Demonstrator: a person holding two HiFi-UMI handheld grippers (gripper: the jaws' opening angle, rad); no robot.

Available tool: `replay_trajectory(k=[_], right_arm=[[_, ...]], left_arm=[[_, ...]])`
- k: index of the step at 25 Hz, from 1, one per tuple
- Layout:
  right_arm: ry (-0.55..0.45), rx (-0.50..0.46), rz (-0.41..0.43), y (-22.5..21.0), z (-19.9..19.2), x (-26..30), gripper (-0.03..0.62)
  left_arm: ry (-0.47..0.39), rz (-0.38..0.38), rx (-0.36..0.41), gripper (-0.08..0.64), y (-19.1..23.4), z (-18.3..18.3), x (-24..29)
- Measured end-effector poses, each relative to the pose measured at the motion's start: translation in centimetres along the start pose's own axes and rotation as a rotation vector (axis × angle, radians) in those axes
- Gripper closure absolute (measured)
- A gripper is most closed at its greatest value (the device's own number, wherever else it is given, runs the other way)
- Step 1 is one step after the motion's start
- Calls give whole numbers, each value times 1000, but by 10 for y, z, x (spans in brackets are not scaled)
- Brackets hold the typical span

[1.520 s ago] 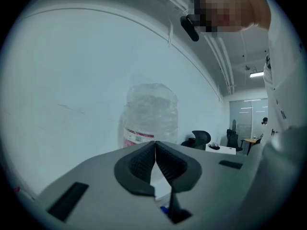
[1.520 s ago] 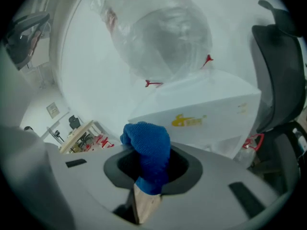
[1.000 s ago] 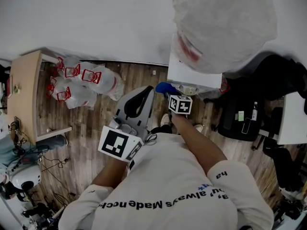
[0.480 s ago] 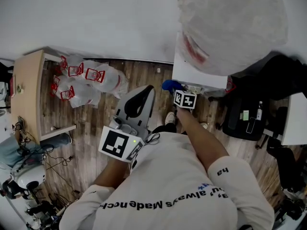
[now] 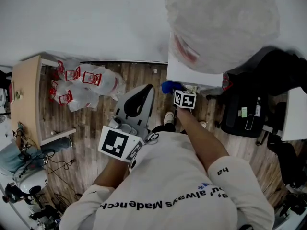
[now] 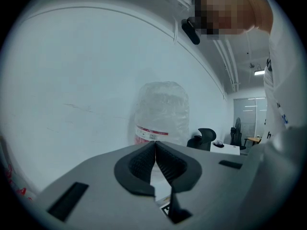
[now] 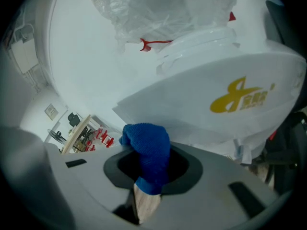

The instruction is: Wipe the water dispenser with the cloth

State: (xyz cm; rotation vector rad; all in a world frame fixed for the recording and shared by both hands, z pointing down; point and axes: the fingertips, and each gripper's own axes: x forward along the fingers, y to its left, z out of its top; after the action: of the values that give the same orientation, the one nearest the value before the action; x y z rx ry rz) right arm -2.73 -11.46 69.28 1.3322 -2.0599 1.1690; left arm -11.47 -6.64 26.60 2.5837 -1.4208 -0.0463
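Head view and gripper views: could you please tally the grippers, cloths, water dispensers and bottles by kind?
Grippers: 2, the left gripper shut on nothing, the right gripper shut on the cloth
Cloths: 1, the blue cloth
Water dispensers: 1, the white water dispenser
Bottles: 1, the plastic-wrapped bottle on top of it
Total: 5

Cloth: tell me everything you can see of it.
The cloth is blue with a looped, terry-like texture, bunched into a wad. The right gripper is shut on it, and the wad sticks up from between the jaws. Its top sits close under the white front of the dispenser; whether they touch can't be told. Its full shape is hidden by the bunching.
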Motion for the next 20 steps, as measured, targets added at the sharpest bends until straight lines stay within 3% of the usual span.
replay_trajectory(k=[20], right_arm=[[-46, 80, -76, -67, 4, -38, 502]], left_arm=[[2, -51, -3, 540, -37, -3, 15]])
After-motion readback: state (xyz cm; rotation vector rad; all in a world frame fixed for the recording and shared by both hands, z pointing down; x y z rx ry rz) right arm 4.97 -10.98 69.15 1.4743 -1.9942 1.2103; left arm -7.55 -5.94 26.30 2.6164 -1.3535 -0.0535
